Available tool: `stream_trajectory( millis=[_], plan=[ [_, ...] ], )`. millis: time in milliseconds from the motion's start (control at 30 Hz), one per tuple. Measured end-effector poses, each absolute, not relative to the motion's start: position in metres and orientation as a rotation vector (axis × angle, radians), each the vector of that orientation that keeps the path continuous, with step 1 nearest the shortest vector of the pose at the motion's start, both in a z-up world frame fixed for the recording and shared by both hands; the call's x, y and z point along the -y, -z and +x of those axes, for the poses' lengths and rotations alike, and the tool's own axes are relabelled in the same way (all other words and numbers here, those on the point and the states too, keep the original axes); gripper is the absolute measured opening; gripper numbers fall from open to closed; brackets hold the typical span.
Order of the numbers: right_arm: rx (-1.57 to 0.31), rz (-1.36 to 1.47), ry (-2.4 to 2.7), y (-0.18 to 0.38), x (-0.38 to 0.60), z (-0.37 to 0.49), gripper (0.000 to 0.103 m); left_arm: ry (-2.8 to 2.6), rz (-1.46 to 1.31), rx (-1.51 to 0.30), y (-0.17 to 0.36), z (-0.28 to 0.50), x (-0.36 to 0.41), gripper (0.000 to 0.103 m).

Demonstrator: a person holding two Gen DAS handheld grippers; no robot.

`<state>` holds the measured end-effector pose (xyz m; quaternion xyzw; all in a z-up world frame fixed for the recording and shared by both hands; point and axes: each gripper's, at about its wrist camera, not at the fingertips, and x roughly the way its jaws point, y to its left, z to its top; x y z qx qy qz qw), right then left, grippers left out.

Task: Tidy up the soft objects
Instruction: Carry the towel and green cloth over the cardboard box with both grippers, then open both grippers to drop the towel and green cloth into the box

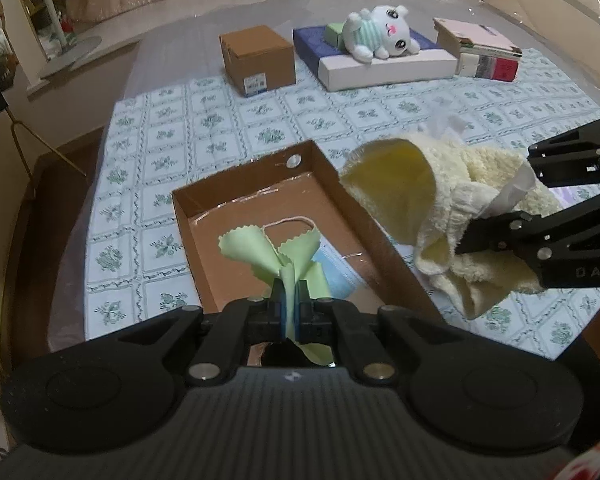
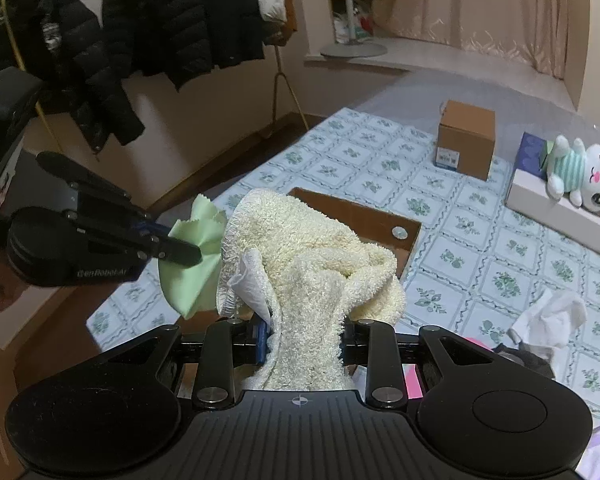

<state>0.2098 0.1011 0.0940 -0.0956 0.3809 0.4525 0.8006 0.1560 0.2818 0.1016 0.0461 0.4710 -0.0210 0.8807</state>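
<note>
My left gripper (image 1: pixel 289 300) is shut on a light green cleaning cloth (image 1: pixel 278 246), held above the near end of an open brown cardboard tray (image 1: pixel 364 216). In the tray lies a blue face mask (image 1: pixel 336 272) with its ear loop. My right gripper (image 2: pixel 305 338) is shut on a cream fluffy towel (image 2: pixel 312 248) with a white tissue (image 2: pixel 250 276) caught in it. The towel (image 1: pixel 440 184) hangs just right of the tray's right wall. In the right wrist view the left gripper (image 2: pixel 188 254) and its green cloth (image 2: pixel 192 276) are close on the left of the towel.
On the floral cloth (image 1: pixel 220 120) at the back stand a closed brown box (image 1: pixel 258 60), a flat blue-and-white box (image 1: pixel 380 64) with a white plush toy (image 1: pixel 380 32), and stacked books (image 1: pixel 480 48). A crumpled white tissue (image 2: pixel 552 312) lies to the right. Dark jackets (image 2: pixel 140 20) hang beside the bed.
</note>
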Motion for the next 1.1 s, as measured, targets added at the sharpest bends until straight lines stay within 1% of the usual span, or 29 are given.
stream_trajectory(
  millis=[467, 900, 967, 1100],
  plan=[
    [-0.848, -0.307, -0.943, -0.033, -0.170, 0.251, 0.030, 0.048, 0.102, -1.065, -0.026, 0.208, -0.317, 0.003],
    [-0.890, -0.351, -0.910, 0.001, -0.196, 0.274, 0.031, 0.028, 0.076, -1.073, 0.011, 0.234, -0.337, 0.005],
    [-0.897, -0.360, -0.912, 0.005, -0.198, 0.275, 0.031, 0.026, 0.093, -1.080, 0.017, 0.235, -0.336, 0.007],
    [-0.904, -0.373, -0.922, 0.010, -0.203, 0.275, 0.031, 0.026, 0.091, -1.093, 0.026, 0.237, -0.338, 0.008]
  ],
)
